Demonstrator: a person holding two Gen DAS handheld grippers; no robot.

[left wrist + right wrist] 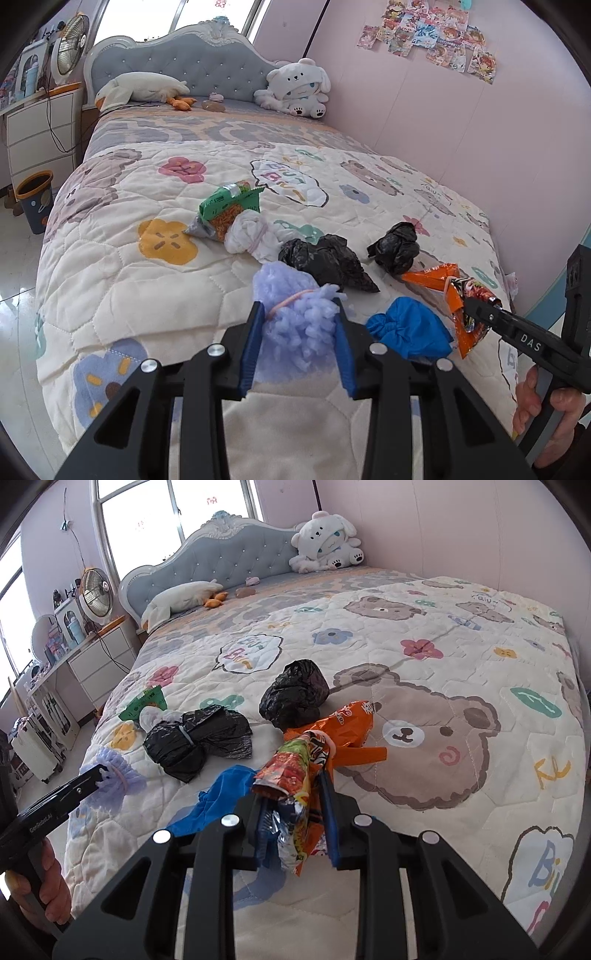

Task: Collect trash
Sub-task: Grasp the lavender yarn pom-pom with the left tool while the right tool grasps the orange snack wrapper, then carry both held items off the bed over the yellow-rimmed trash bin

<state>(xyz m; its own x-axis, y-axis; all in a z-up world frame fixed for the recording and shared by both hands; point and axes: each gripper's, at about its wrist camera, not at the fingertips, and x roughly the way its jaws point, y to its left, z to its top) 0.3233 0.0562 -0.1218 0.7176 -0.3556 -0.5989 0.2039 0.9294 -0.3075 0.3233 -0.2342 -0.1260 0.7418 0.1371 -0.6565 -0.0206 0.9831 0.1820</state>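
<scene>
The left tongs (301, 332) are clamped on a fluffy lilac bundle tied with a pink rubber band (295, 317), which sits squarely between the two blue pads; in the right wrist view the same bundle (114, 779) shows at 9 o'clock, pinched at the tip of the left tool. The right tongs (295, 812) are clamped on a crumpled orange and red foil snack wrapper (291, 775), its silver inside bulging between the pads and its orange tail trailing toward 12 o'clock onto the quilt.

Everything lies on a bed with a cream quilt printed with bears and flowers (122, 258). Seen from the left wrist, a crumpled blue plastic bag (410, 328) rests just beside the left tongs at 3 o'clock, between the two tools. A knotted black plastic bag (325, 262) lies near at 12 o'clock, touching a white knotted plastic bag (251, 236), and beyond that, at 11 o'clock, a green snack packet (225, 210). A second, rounder black plastic bag (395, 247) sits at 1 o'clock, just above the orange wrapper.

A dark bin with an orange rim (35, 199) stands on the floor at 9 o'clock, well apart from the tongs.
</scene>
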